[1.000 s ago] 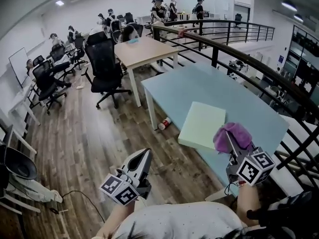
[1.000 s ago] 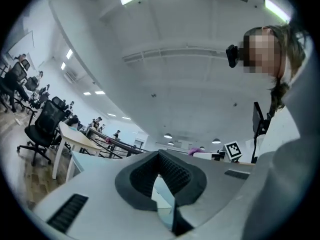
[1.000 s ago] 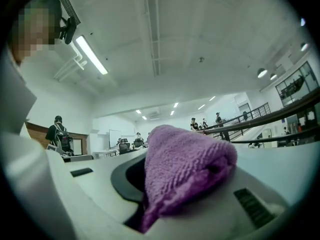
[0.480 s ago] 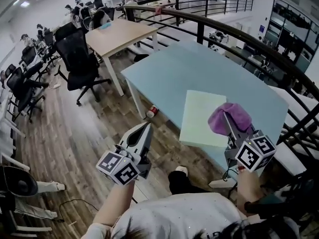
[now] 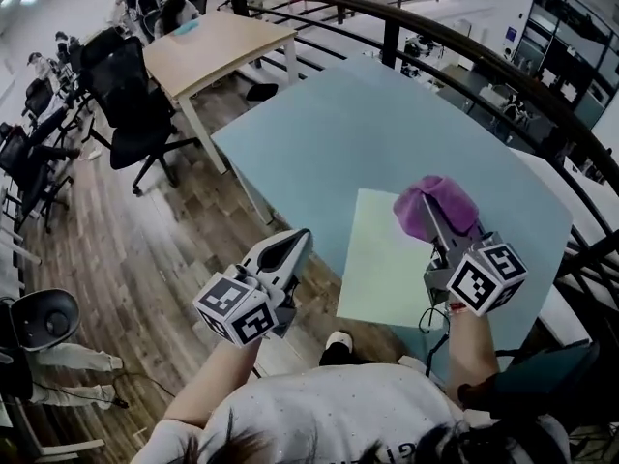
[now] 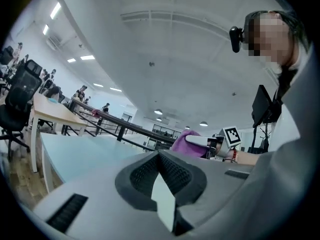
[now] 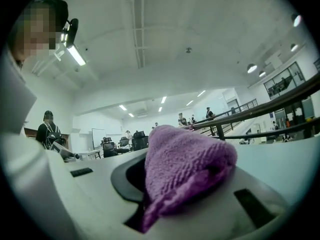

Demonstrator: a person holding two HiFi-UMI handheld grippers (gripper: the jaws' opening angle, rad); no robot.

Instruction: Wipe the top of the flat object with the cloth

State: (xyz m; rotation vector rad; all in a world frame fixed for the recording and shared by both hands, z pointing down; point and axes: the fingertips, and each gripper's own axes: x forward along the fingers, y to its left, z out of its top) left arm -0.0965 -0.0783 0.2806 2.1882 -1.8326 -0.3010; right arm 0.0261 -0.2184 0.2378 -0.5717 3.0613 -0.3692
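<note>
Head view: blue table point(image 5: 319, 133) fills the upper right, with the pale flat board point(image 5: 382, 269) sitting centre at its near edge. The purple cloth point(image 5: 437, 201), clamped in the right gripper point(image 5: 426, 216), is over the board's top right corner. The left gripper point(image 5: 293, 245) is closed on nothing, lower left. I'd press the cloth flat and sweep in overlapping strokes.

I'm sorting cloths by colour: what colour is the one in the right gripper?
Purple; the cloth shows best in the right gripper view.

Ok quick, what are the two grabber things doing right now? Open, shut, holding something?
Left gripper: shut, nothing between its jaws.
Right gripper: shut on the purple cloth.
</note>
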